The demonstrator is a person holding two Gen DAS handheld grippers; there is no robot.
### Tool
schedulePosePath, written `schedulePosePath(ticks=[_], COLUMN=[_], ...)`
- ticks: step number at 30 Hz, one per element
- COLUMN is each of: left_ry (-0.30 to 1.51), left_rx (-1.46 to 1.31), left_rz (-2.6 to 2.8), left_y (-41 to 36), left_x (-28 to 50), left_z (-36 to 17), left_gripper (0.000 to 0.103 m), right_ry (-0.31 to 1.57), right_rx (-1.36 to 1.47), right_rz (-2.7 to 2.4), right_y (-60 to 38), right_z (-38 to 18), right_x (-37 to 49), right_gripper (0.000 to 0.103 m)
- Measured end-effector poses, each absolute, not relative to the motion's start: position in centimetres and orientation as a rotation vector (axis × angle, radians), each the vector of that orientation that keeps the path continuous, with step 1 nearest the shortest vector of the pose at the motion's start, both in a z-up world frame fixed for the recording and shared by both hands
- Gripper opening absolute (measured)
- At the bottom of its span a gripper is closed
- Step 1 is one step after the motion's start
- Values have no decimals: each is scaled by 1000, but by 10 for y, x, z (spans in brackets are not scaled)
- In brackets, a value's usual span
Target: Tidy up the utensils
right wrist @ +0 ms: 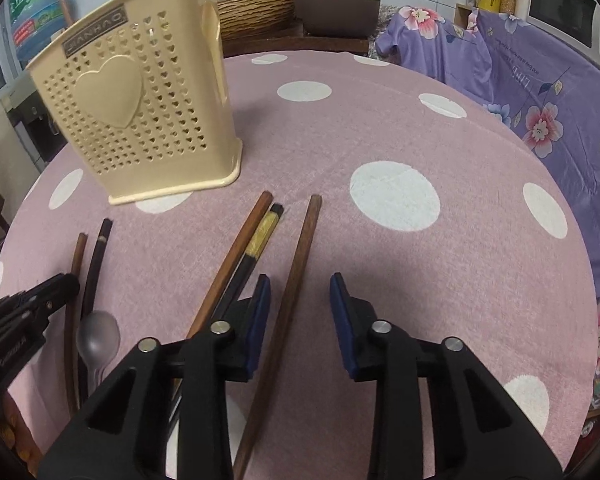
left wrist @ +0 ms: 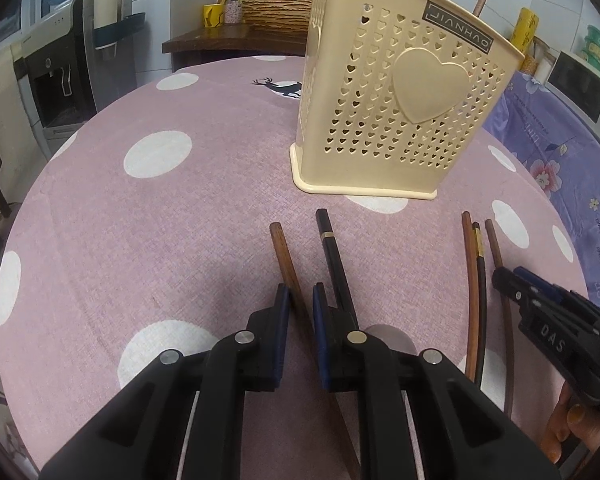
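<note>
A utensil holder (left wrist: 392, 108) stands on the table (left wrist: 140, 240), with five chopsticks lying in front of it: two (left wrist: 288, 256) to the left, three (left wrist: 476, 280) to the right. A spoon (right wrist: 98, 338) lies between the groups, nearer the camera. A microwave (right wrist: 562, 10) sits far right.
</note>
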State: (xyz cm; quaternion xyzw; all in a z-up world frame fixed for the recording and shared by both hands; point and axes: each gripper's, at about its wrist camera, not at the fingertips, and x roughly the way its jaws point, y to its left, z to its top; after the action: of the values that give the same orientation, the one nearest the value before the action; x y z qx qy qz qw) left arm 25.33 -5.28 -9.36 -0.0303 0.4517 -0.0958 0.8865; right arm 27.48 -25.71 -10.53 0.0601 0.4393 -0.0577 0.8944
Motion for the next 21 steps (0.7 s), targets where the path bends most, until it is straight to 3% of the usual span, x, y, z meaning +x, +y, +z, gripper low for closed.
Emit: schedulePosePath(ticks=[10,21], left_ry=[933,930], left_rx=[-50,-63], left_rz=[-194,-206], left_y=[-54,-54], left_x=[259,259], left_z=[-94,-94], left_gripper=[10,10], right_ry=[902,892], right_rx=[138,141], right_rz=[-153,-142], right_y=[-258,-258], right_z=[-106,-106], right_x=[297,297], right_gripper=[10,10])
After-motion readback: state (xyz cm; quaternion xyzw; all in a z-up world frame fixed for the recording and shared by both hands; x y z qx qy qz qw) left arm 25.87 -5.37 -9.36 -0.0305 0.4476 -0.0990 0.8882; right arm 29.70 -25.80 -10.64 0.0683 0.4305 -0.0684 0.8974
